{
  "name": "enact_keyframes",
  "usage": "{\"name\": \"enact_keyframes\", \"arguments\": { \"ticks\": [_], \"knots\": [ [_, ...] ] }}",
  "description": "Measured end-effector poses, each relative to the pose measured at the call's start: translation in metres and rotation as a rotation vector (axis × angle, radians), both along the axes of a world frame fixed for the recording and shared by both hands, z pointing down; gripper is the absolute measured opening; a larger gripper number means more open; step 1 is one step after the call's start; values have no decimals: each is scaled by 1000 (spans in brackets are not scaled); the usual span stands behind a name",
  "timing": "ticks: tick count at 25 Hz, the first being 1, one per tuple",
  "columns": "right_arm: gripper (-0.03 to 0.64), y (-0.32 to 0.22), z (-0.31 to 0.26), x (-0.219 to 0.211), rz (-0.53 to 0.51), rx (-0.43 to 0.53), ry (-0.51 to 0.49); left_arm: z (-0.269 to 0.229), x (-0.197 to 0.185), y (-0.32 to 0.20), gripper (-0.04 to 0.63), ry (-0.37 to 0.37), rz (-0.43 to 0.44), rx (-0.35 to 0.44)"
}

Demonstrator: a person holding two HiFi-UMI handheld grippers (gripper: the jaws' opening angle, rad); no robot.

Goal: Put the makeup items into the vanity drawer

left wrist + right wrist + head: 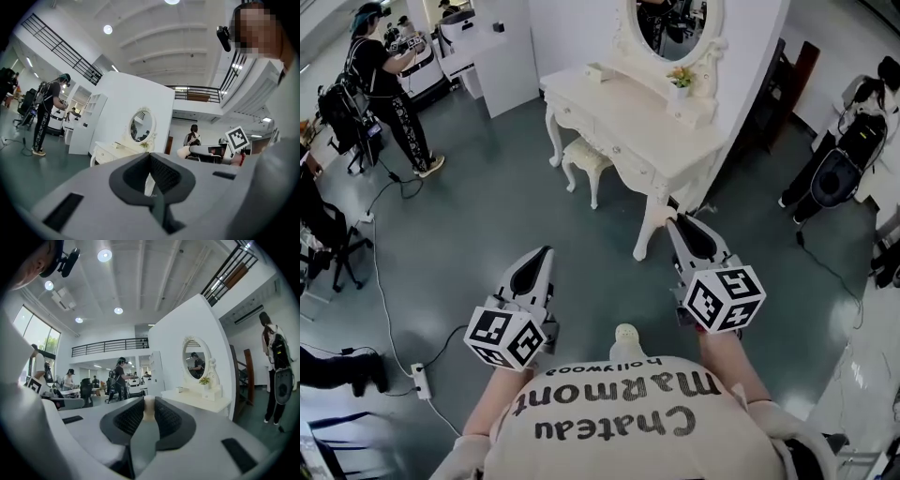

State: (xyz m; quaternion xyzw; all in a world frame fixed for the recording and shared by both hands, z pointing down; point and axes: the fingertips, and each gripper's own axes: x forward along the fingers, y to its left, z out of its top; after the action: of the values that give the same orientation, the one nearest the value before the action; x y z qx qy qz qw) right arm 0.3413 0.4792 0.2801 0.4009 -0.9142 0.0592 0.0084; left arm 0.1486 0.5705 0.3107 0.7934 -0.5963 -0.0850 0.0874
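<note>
A white vanity table (628, 127) with an oval mirror (670, 23) stands a few steps ahead of me against a white partition. Its drawer fronts (574, 117) look closed. A small potted plant (679, 82) and a small pale box (594, 70) sit on top; no other makeup items can be made out. My left gripper (546, 251) and right gripper (672, 221) are held out over the floor, both shut and empty. The left gripper view shows the left gripper (151, 157) with the vanity (115, 151) far beyond. From the right gripper (149, 401) the vanity (199, 400) appears closer.
A padded stool (584, 159) sits tucked under the vanity. One person (389, 89) works at white cabinets (502, 56) back left; another (839, 173) stands at right. A cable and power strip (419, 380) lie on the grey-green floor at left, near a chair (328, 246).
</note>
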Motion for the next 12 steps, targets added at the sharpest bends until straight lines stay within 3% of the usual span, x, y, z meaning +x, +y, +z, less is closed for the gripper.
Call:
{"name": "enact_keyframes", "arguments": {
  "ticks": [5,12],
  "knots": [
    [87,-8,10,-9,-23,7,50,7,-3,-8,8,34,-3,-6],
    [87,-43,13,-12,-53,-20,19,6,-2,-37,8,34,-18,-6]
  ]
}}
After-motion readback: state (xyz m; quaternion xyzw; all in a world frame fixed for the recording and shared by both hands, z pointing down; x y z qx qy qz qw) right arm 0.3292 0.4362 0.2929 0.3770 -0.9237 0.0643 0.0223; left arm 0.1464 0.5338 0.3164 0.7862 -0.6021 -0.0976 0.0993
